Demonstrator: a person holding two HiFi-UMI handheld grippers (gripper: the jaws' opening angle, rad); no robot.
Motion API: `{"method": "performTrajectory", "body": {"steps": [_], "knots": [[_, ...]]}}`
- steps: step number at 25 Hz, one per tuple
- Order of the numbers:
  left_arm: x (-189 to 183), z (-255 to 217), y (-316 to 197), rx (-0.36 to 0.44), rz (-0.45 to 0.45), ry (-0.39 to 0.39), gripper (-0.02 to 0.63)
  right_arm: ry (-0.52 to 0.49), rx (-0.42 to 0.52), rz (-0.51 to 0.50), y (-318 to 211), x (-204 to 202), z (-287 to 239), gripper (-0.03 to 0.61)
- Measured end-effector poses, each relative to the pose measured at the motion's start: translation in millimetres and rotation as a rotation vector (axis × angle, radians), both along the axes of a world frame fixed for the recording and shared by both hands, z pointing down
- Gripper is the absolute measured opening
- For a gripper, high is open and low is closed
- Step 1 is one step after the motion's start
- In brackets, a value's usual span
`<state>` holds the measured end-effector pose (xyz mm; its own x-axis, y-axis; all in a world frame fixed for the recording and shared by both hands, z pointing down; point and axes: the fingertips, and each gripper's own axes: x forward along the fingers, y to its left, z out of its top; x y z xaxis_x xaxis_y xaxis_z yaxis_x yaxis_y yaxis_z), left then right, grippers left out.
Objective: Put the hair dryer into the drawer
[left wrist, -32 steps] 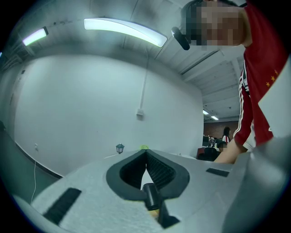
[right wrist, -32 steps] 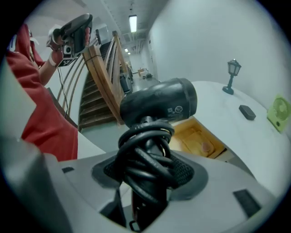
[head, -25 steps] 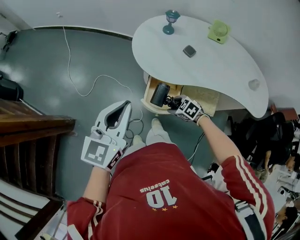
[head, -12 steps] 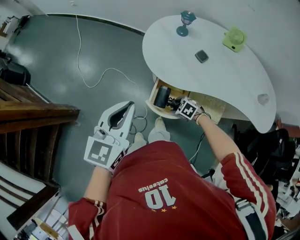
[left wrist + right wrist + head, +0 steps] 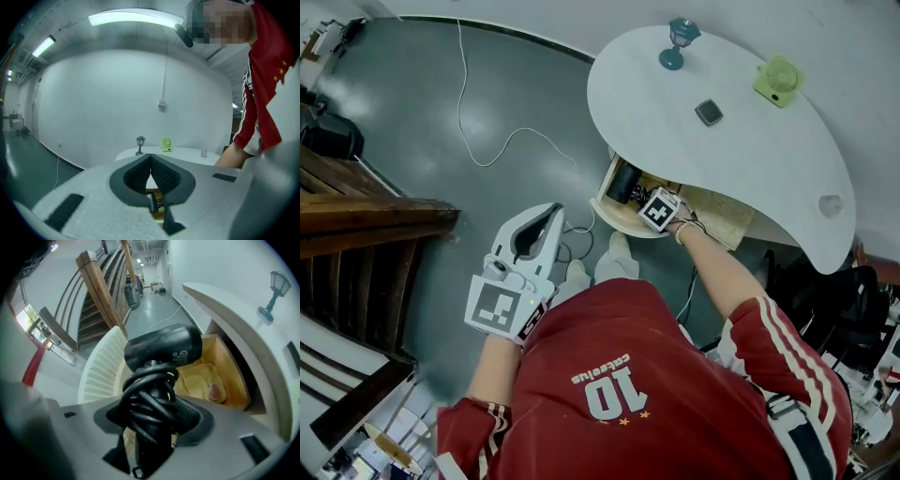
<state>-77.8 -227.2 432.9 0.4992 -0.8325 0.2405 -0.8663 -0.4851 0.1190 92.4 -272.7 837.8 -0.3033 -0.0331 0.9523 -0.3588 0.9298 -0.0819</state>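
The black hair dryer [image 5: 624, 180] hangs low over the open wooden drawer [image 5: 602, 202] under the white table [image 5: 750, 159]. My right gripper [image 5: 641, 198] is shut on its handle, which has the black cord wound round it. In the right gripper view the hair dryer [image 5: 164, 350] points its barrel across the drawer [image 5: 230, 369], and the coiled handle fills the right gripper [image 5: 157, 414]. My left gripper [image 5: 554, 210] is held out over the grey floor, away from the drawer, its jaws shut with nothing in them. In its own view the left gripper [image 5: 150, 157] shows pads that meet at the tip.
On the table stand a teal lamp [image 5: 673, 43], a green fan [image 5: 778, 79] and a small dark square thing [image 5: 709, 112]. A yellow cloth [image 5: 199, 375] lies in the drawer. A white cable [image 5: 492, 141] crosses the floor. Wooden stairs [image 5: 366, 239] rise at the left.
My right gripper has sunk with the hair dryer, from the drawer's front edge down into its opening. The left gripper has hardly shifted.
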Motion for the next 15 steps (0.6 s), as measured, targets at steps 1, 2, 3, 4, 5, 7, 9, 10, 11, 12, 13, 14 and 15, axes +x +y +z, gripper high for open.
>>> {"method": "performTrajectory", "body": {"steps": [1, 2, 3, 4, 5, 7, 9, 10, 11, 12, 13, 14, 15], "knots": [[0.5, 0.2, 0.6, 0.000, 0.000, -0.003, 0.000, 0.016, 0.003, 0.013, -1.5, 0.3, 3.9, 0.262], [1.6, 0.7, 1.3, 0.000, 0.000, -0.007, 0.000, 0.030, 0.008, 0.026, -3.6, 1.1, 7.4, 0.262], [3.0, 1.5, 2.0, -0.001, 0.001, -0.011, 0.000, 0.044, 0.015, 0.038, -6.0, 2.1, 10.5, 0.262], [4.1, 2.7, 2.4, -0.003, 0.002, -0.014, 0.000, 0.058, 0.023, 0.049, -8.6, 3.0, 13.6, 0.262], [4.7, 4.0, 2.6, -0.007, 0.002, -0.016, 0.000, 0.073, 0.029, 0.060, -11.3, 3.8, 16.6, 0.262], [4.6, 6.3, 2.5, -0.015, -0.002, -0.012, 0.000, 0.106, 0.043, 0.088, -17.1, 6.1, 22.3, 0.262], [3.6, 8.1, 2.3, -0.023, -0.007, -0.006, 0.000, 0.133, 0.061, 0.123, -22.9, 7.9, 27.6, 0.264], [3.3, 8.9, 2.5, -0.027, -0.008, -0.005, 0.000, 0.146, 0.070, 0.138, -25.4, 8.5, 30.5, 0.264], [3.2, 9.5, 2.8, -0.030, -0.009, -0.006, 0.000, 0.161, 0.078, 0.147, -27.5, 9.4, 33.9, 0.264], [3.2, 10.0, 3.3, -0.032, -0.009, -0.009, 0.000, 0.178, 0.085, 0.150, -29.2, 10.4, 37.2, 0.265], [3.1, 10.5, 3.8, -0.035, -0.008, -0.013, 0.000, 0.193, 0.092, 0.151, -30.7, 11.2, 40.3, 0.265], [2.6, 11.0, 4.4, -0.038, -0.009, -0.016, 0.000, 0.206, 0.098, 0.152, -32.1, 11.6, 43.0, 0.265], [1.8, 11.6, 5.0, -0.041, -0.010, -0.020, 0.000, 0.215, 0.101, 0.156, -33.4, 11.6, 45.3, 0.265]]}}
